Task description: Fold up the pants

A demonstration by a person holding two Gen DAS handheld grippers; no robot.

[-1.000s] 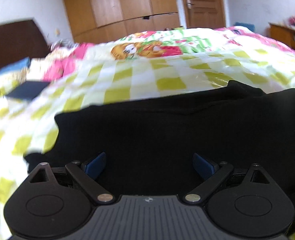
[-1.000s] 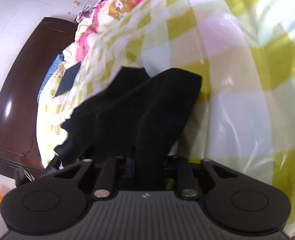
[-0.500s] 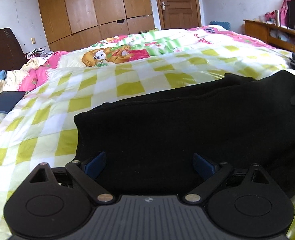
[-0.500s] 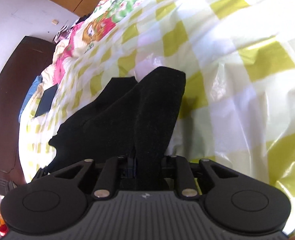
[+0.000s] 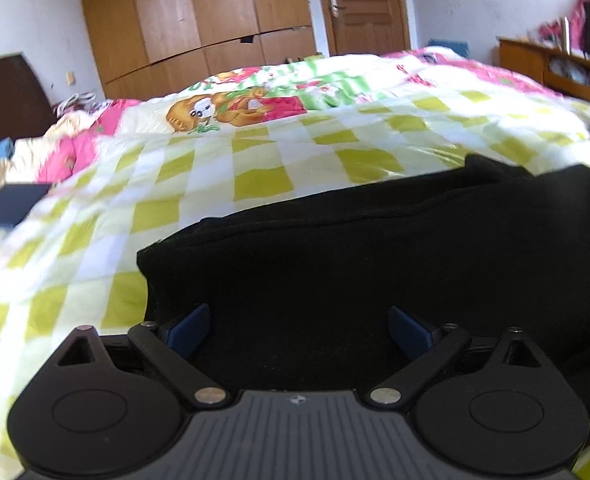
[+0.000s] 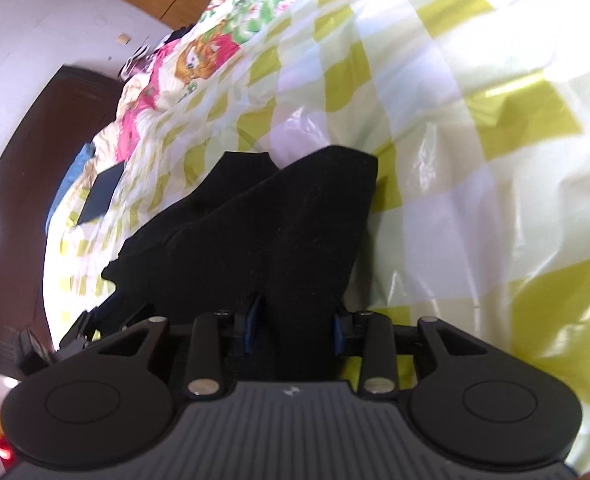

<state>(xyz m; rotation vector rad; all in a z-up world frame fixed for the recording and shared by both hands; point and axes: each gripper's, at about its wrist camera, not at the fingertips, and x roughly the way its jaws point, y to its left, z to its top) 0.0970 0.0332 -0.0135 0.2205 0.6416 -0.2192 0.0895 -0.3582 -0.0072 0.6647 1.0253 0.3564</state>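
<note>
Black pants (image 5: 355,256) lie on a bed with a green-and-white checked cover (image 5: 255,184). My left gripper (image 5: 299,330) is open, its blue fingertips (image 5: 187,326) spread wide with the near edge of the pants between them. In the right wrist view the pants (image 6: 271,240) run away from me, two leg ends lying side by side. My right gripper (image 6: 293,326) has its jaws partly apart with a fold of the black cloth between them.
A dark blue flat book-like item (image 5: 11,204) lies on the bed at the left, also in the right wrist view (image 6: 99,196). A dark wooden headboard (image 6: 23,200), wooden wardrobe (image 5: 199,28), door (image 5: 367,12) and side cabinet (image 5: 555,68) surround the bed.
The right gripper's jaws have spread from tightly pinching the cloth to partly apart. The left gripper stayed open and shifted slightly over the pants' edge.
</note>
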